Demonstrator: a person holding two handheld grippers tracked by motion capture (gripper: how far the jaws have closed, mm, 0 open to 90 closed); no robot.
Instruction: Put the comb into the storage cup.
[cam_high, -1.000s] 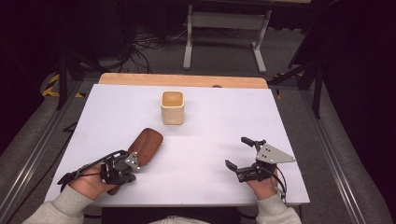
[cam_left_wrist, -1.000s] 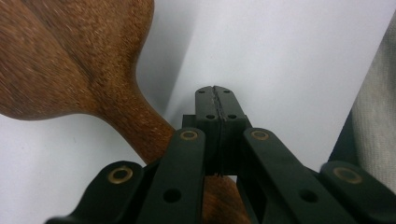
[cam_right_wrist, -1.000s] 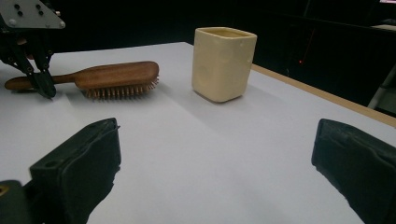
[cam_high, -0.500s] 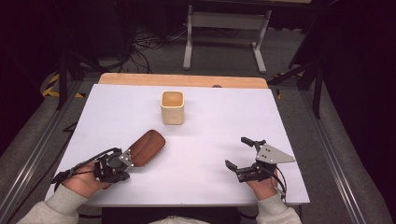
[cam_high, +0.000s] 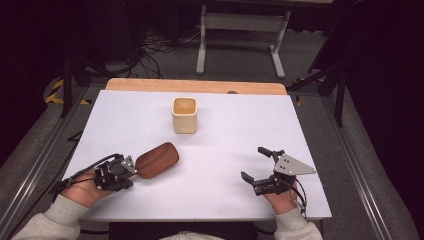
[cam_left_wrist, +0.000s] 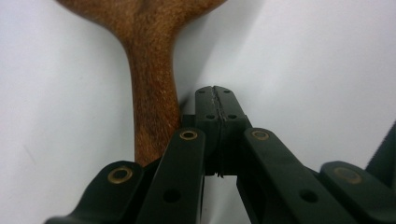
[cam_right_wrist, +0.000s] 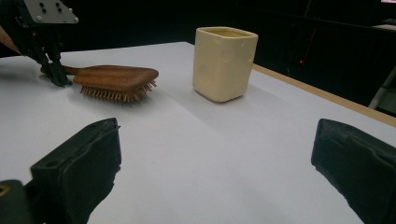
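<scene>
A wooden hairbrush (cam_high: 157, 159) lies bristles down on the white table (cam_high: 225, 200), at the front left. Its handle (cam_left_wrist: 152, 93) runs along the outer side of my left gripper (cam_left_wrist: 217, 100), whose jaws are pressed together with nothing between them. In the high view the left gripper (cam_high: 131, 169) sits at the handle end of the brush. My right gripper (cam_high: 252, 163) rests at the front right, open and empty, well apart from the brush (cam_right_wrist: 116, 77). The right gripper view looks between its wide jaws (cam_right_wrist: 215, 163) toward the brush and a cream cup (cam_right_wrist: 225, 63).
The cream square cup (cam_high: 184, 115) stands upright in the far middle of the table. A wooden strip (cam_high: 195, 86) borders the far edge. A metal stand (cam_high: 240, 22) and cables lie on the floor beyond.
The brush has swung from pointing steeply away to lying nearly crosswise. My left gripper has shifted left and back toward the front edge. The right gripper has stayed put.
</scene>
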